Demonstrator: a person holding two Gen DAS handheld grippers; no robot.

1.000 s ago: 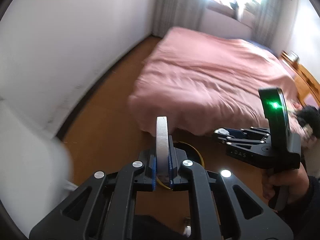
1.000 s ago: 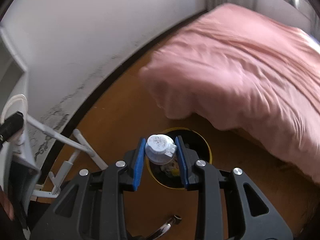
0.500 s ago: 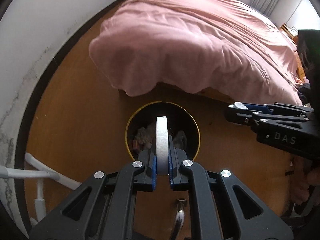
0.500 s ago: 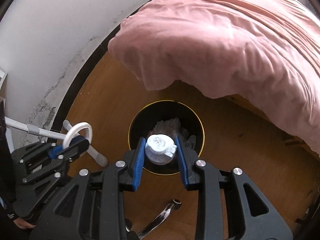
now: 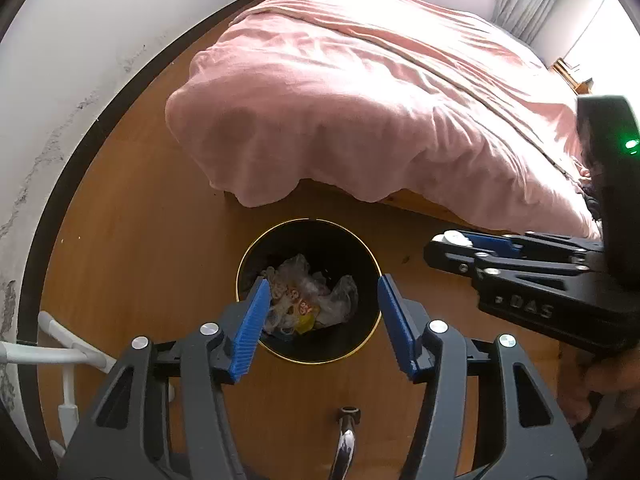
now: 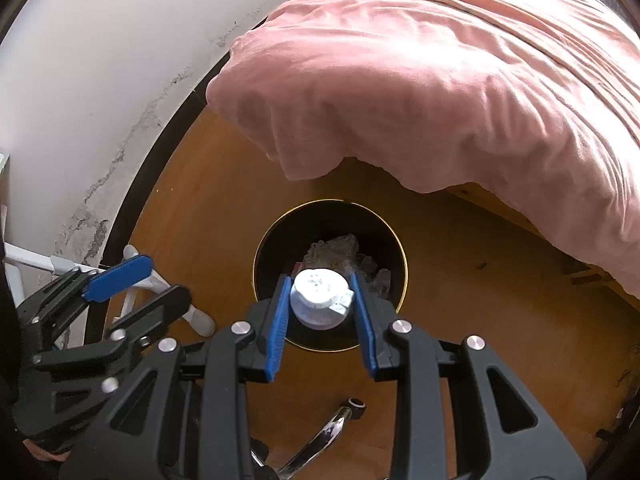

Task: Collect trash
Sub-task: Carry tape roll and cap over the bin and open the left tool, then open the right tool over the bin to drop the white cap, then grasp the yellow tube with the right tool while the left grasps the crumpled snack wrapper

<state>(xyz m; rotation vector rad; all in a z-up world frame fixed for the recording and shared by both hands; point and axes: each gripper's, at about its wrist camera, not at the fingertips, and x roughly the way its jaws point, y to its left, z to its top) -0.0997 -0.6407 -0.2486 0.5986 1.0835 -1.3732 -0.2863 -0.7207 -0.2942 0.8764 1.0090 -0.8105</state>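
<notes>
A black bin with a gold rim [image 5: 308,221] stands on the wooden floor by the bed, with crumpled plastic wrappers [image 5: 304,296] inside. My left gripper [image 5: 322,306] hangs over the bin mouth, its jaws opening with nothing between the blue pads. In the right wrist view my right gripper [image 6: 322,304] is shut on a white round bottle [image 6: 320,298], held above the same bin [image 6: 332,201]. The right gripper [image 5: 448,245] also shows at the right of the left wrist view, beside the bin. The left gripper [image 6: 160,280] shows at the left of the right wrist view.
A bed with a pink cover [image 5: 360,100] overhangs the floor just behind the bin. A white wall with dark skirting [image 5: 80,152] curves along the left. White rack legs [image 5: 60,356] stand at the lower left. A chrome leg [image 5: 346,440] lies in front of the bin.
Both grippers came down and tipped over the bin. The left jaws opened, and the flat white piece they held is gone from between them. The right grip is unchanged.
</notes>
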